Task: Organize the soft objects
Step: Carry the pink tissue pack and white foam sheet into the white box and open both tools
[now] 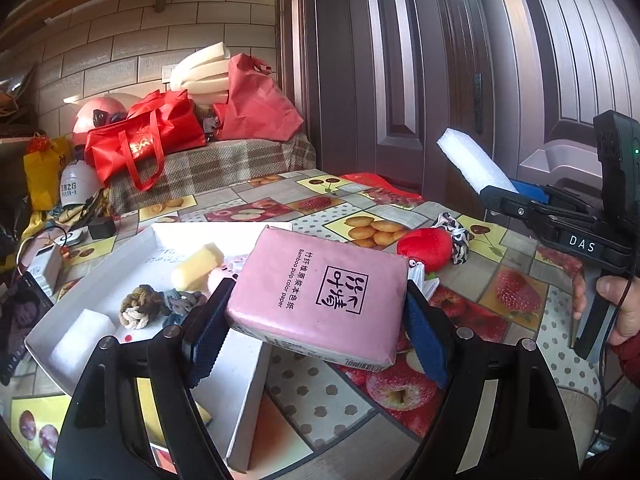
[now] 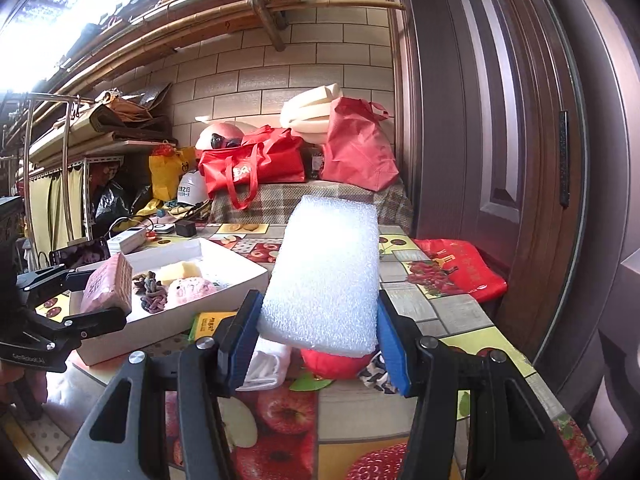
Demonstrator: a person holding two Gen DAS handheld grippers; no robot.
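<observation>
Clamping a pink tissue pack, left tongs hold it raised over the white tray's near edge. Right tongs grip a white foam block above the desk, over a red plush toy.

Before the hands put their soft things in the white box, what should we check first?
1. Left gripper squeezing the pink tissue pack on both sides: ok.
2. Right gripper squeezing the white foam block on both sides: ok.
3. Tissue pack lifted off the table: ok, it hangs tilted over the white box edge.
4. Room left in the box: ok, bare floor shows beside the rope knots and yellow sponge.
5. Soft things left on the table: not ok, the red plush toy is outside the box.
</observation>
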